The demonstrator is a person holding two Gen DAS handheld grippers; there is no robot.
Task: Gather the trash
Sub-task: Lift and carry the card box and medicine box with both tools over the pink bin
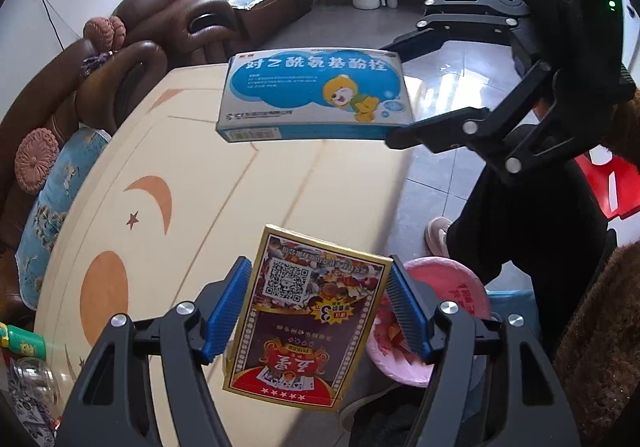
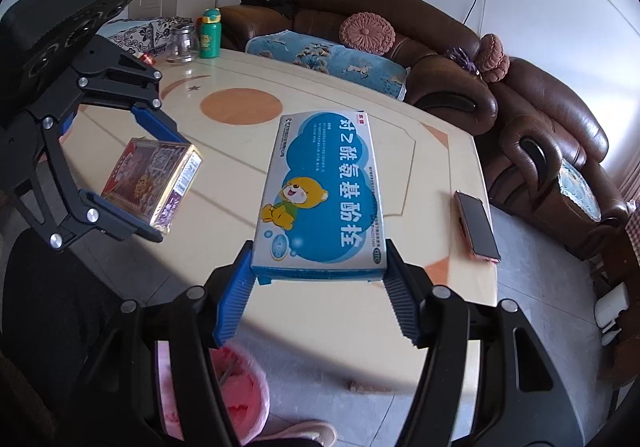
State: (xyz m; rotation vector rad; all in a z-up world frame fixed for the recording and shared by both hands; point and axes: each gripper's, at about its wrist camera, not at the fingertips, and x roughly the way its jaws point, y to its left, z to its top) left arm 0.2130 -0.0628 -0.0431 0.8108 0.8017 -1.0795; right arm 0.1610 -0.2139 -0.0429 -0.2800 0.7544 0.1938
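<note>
left tool [image 1: 320, 307] clamps card box [image 1: 304, 327] | right tool [image 2: 318, 299] clamps medicine box [image 2: 320, 195] | pink bin [image 1: 452, 287] mostly hidden

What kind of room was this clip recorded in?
Most likely a home living room. A brown leather sofa with cushions wraps around a cream coffee table with moon and star inlays, and a phone and a child's green bottle lie on the table.
</note>
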